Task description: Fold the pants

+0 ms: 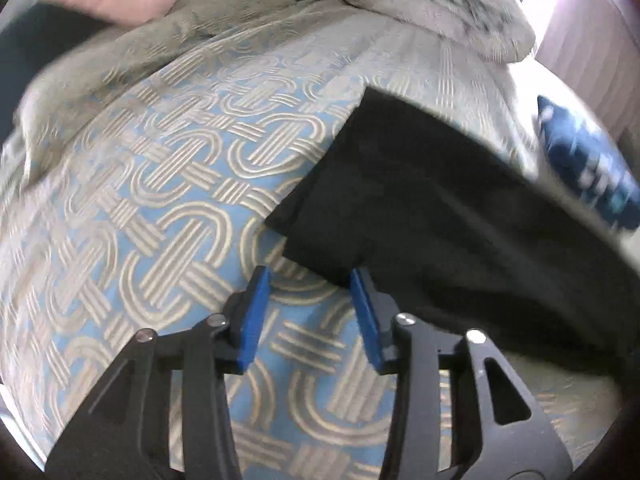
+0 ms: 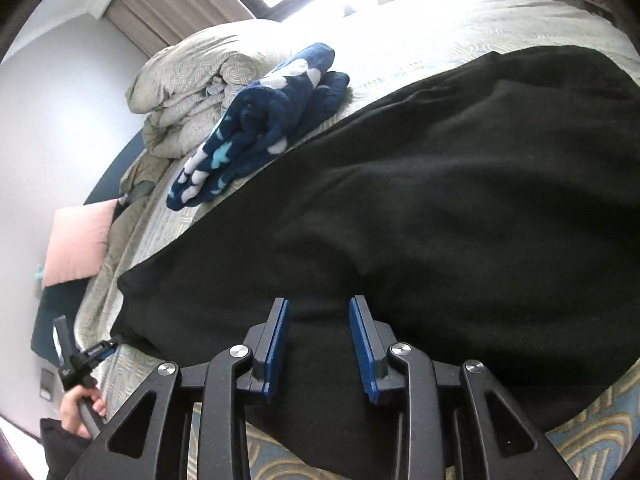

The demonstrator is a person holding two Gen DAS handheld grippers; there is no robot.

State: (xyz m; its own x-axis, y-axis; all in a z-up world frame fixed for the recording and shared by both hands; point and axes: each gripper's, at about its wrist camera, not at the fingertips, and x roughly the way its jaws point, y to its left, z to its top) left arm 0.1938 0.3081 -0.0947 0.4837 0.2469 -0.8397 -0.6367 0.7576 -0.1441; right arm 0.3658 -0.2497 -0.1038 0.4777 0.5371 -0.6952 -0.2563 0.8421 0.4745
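Blue-padded fingers of the left gripper [image 1: 308, 276] are standing wide and empty at a corner of the black pants [image 1: 440, 208], which are lying flat on the patterned bedspread [image 1: 160, 184]; the right gripper [image 2: 318, 308] is hovering equally wide over their middle. Grasping looks imminent: each needs an edge to pinch before any fold

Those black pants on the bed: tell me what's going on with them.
A person is folding the black pants, which lie on the patterned bedspread, using two handheld grippers. The left gripper is at the pants' corner edge and the right gripper is over the middle; both have open jaws and grip nothing. A folded blue blanket lies beside the pants.
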